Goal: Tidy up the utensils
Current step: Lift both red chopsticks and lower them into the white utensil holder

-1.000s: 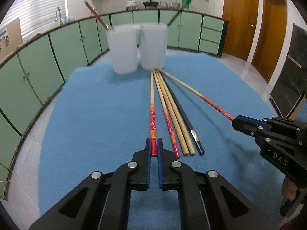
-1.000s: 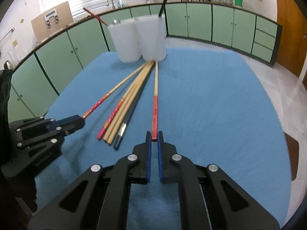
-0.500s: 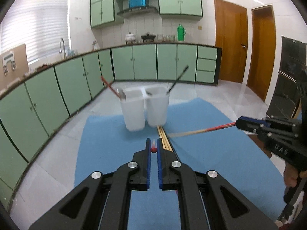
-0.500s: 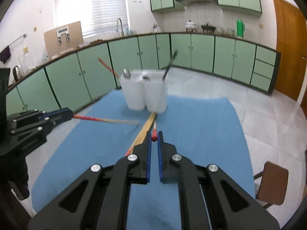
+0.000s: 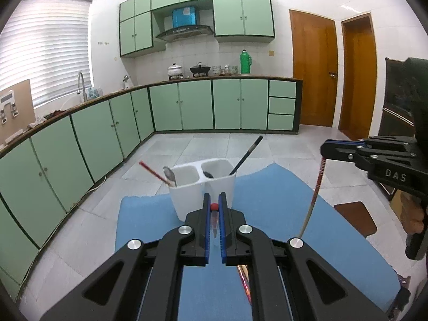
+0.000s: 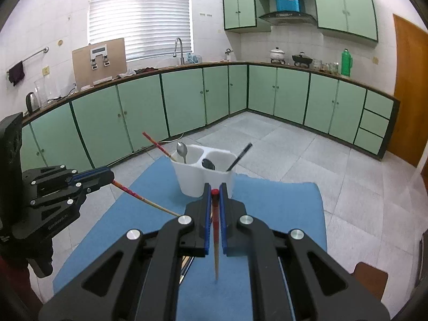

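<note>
A white two-compartment holder (image 5: 203,187) (image 6: 203,178) stands at the far end of the blue mat. It holds two spoons, a red chopstick and a black chopstick. My left gripper (image 5: 214,206) (image 6: 108,176) is shut on a red-ended chopstick (image 5: 214,223) (image 6: 144,200), which hangs down below it. My right gripper (image 6: 214,192) (image 5: 325,151) is shut on another red-ended chopstick (image 6: 215,235) (image 5: 314,195), also hanging down. Both are raised above the mat, short of the holder. Other chopsticks (image 5: 243,281) (image 6: 186,263) lie on the mat beneath the grippers.
The blue mat (image 5: 281,214) (image 6: 281,214) covers the table. Green kitchen cabinets (image 5: 88,136) line the room behind. A brown stool (image 5: 355,218) stands on the floor to the right of the table.
Both grippers have lifted their chopsticks off the mat and tipped up, so the chopsticks now hang down. The holder looks farther away and lower in view.
</note>
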`<action>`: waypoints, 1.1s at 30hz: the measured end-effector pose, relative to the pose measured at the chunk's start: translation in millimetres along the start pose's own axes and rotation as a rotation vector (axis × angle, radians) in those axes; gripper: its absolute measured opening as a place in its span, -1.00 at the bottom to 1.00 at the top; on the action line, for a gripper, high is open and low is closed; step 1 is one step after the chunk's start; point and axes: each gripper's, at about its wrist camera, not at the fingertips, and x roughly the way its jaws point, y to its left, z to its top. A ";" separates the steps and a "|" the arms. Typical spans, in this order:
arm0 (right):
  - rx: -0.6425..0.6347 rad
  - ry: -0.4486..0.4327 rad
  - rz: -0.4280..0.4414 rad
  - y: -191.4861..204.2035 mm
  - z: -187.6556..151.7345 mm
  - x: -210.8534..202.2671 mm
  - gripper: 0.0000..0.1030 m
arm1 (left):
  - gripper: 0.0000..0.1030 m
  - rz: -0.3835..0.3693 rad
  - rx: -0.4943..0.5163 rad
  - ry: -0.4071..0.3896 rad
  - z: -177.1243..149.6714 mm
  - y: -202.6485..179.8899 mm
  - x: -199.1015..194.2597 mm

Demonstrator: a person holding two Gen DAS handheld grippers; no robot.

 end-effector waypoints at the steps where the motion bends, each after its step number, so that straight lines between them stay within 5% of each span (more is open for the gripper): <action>1: 0.000 -0.003 0.009 -1.6 5.7 0.8 -0.90 | -0.89 -0.006 -0.001 -0.005 2.7 -1.1 -0.6; 15: 0.031 -0.274 0.018 -21.7 113.3 -18.3 -0.90 | -0.89 0.043 0.043 -0.186 76.5 14.9 -21.0; 20: 0.029 -0.342 -0.027 -28.7 140.2 3.3 -0.90 | -0.89 0.057 0.050 -0.183 90.8 22.6 -7.7; 33: 0.067 -0.227 -0.079 -38.9 124.4 108.0 -0.90 | -0.89 0.048 -0.001 -0.082 79.2 46.7 61.4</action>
